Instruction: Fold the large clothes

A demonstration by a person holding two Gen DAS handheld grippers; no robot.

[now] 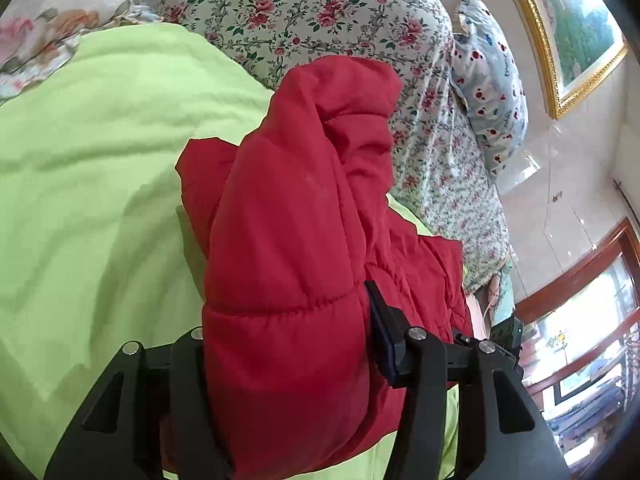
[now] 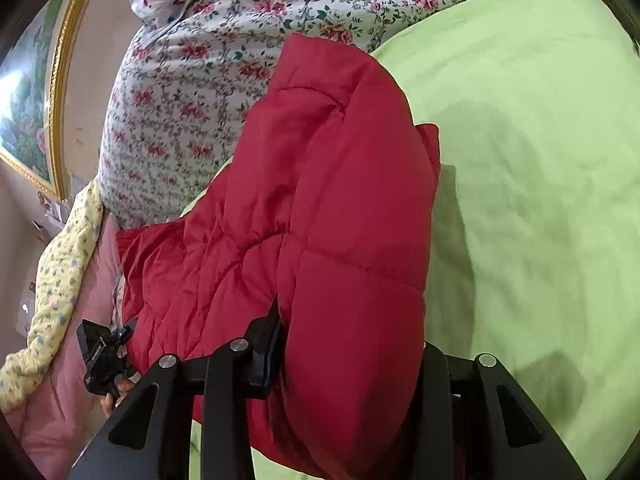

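Both grippers' jaws full of red jacket [image 1: 288,220].

Bed surface covered by a lime-green blanket [image 1: 100,168], with a floral-print quilt [image 1: 304,12] bunched behind it. Red padded jacket [image 1: 288,216] lies partly on the blanket; a patterned pillow [image 1: 490,92] rests beyond the quilt.

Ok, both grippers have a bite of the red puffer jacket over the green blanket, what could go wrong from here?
1. The left gripper and right gripper each pinch a thick quilted fold of the red jacket; the slick, puffy fabric may squeeze out mid-lift.
2. Loose jacket still hangs toward the green blanket, so it could drag and bunch the fold.
3. The other gripper shows close alongside in the right view; the two might bump when brought together.
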